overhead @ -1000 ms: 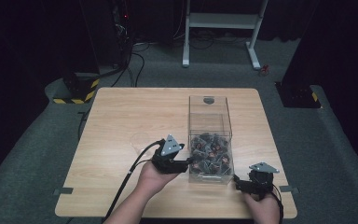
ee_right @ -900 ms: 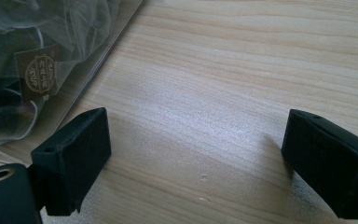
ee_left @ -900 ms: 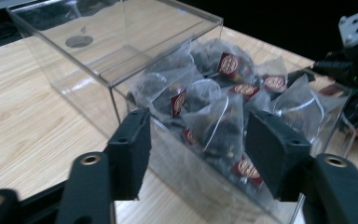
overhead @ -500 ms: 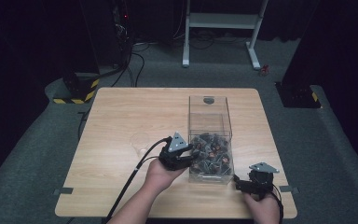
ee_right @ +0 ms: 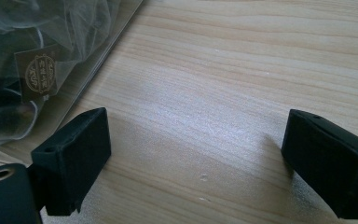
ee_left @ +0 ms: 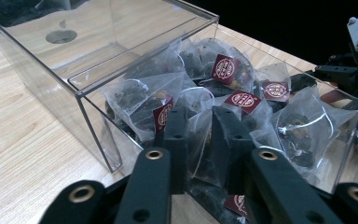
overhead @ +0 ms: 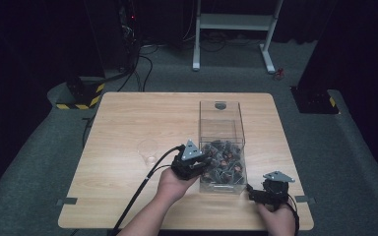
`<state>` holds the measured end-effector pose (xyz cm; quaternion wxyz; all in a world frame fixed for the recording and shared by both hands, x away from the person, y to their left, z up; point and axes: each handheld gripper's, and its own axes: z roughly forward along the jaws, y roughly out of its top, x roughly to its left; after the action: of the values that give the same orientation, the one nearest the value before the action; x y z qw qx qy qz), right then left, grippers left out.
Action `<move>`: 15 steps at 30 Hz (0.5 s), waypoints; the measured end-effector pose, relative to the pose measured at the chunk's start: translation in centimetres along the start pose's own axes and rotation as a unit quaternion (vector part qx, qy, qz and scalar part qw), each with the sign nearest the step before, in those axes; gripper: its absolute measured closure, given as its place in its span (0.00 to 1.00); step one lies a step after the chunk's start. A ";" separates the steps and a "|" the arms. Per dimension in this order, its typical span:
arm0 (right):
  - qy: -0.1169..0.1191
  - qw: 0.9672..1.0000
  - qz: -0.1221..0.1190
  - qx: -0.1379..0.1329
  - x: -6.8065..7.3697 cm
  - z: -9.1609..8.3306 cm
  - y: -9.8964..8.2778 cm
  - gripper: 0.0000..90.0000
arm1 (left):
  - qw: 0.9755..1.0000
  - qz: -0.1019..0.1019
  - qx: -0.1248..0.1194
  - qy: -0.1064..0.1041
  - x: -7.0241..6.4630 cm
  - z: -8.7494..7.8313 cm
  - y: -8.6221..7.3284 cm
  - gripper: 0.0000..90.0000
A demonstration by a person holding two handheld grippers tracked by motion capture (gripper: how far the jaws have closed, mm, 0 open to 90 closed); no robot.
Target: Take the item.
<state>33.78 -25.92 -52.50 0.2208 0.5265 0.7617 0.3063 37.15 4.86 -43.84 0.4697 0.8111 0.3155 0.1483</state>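
- Standing on the wooden table (overhead: 128,123) is a clear plastic box (overhead: 220,118), long and open-topped, seen in the high view with its near end towards the person.
- A heap of mesh tea bags (overhead: 222,160) is held in the near end of the box; the far end is bare, and a dark round spot is seen at its far wall.
- Dark loose tea and a maroon tag with a gold emblem are carried by each bag, as shown in the left gripper view.
- The left gripper (ee_left: 193,128) is reached into the near end of the box, and its jaws have just been closing; they stand narrow now, pinched on the thin mesh of one tea bag (ee_left: 200,140) that lies on top of the heap.
- The pinched bag is still in the box, touching its neighbours.
- The right gripper (overhead: 261,192) is rested on the table just beside the near right corner of the box, and its jaws are spread wide over bare wood with nothing between them.
- A clear plastic cup (overhead: 147,150) is stood on the table left of the box, apart from it; whether anything is in it cannot be told.
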 end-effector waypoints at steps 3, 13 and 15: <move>0.000 1.000 0.000 0.000 0.0 0.0 0.0 0.09 | 1.000 0.000 0.000 0.001 -0.1 0.1 -0.1 0.89; 0.000 1.000 0.000 0.000 0.0 0.0 0.0 0.09 | 1.000 0.007 -0.007 0.003 -0.3 0.2 -0.3 1.00; 0.000 1.000 0.000 0.000 0.0 0.0 0.0 0.09 | 1.000 0.008 -0.010 0.002 -0.4 0.0 -0.3 1.00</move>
<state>33.78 -25.92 -52.50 0.2207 0.5263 0.7619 0.3064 36.78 4.72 -44.13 0.4759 0.8085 0.3086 0.1572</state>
